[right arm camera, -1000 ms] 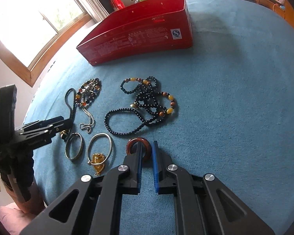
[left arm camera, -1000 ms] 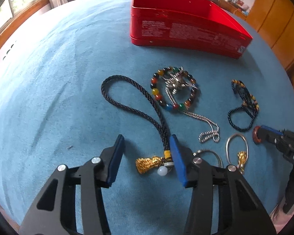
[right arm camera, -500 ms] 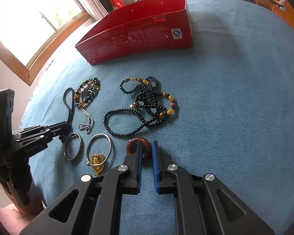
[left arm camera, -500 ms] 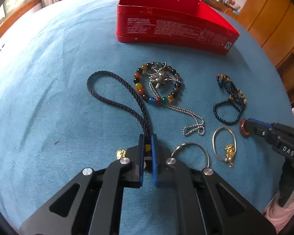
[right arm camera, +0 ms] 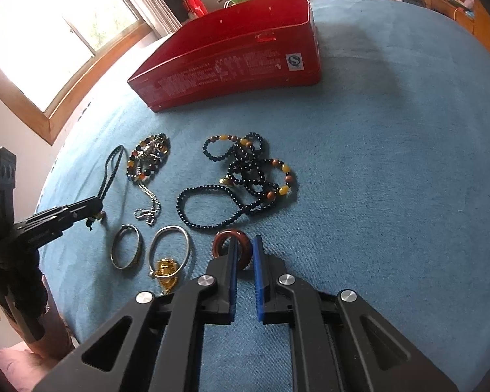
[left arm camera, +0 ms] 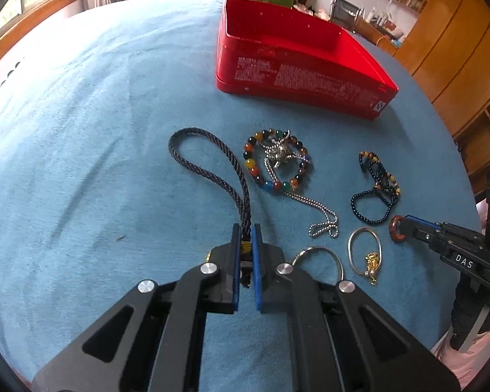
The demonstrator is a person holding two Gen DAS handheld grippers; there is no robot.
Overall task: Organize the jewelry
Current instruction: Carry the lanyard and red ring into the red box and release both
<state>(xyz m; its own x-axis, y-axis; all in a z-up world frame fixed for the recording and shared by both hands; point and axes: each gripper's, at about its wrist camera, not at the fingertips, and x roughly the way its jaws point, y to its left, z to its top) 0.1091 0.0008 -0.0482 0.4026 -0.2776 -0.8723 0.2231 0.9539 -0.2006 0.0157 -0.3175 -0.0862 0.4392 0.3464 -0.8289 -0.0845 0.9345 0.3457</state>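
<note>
Both hand-held grippers are clamped: my left hand-held gripper (left arm camera: 244, 240) pinches the dark braided cord (left arm camera: 212, 160) at its yellow binding, my right hand-held gripper (right arm camera: 244, 251) holds the reddish-brown ring (right arm camera: 230, 245), both low over the blue worktop (left arm camera: 98, 130). I judge the trailing cord loop could snag the multicoloured bead bracelet (left arm camera: 276, 163) and silver chain (left arm camera: 323, 219) just beside it while heading for the open red tin (left arm camera: 297, 65).

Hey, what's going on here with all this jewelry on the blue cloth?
A person is sorting jewelry with two handheld grippers. The left gripper is shut on the dark braided cord with a gold charm, near its knotted end. The right gripper is shut on the reddish-brown stone ring. Beaded bracelets, a silver chain and two bangles lie on the blue cloth; the open red tin looks empty.
</note>
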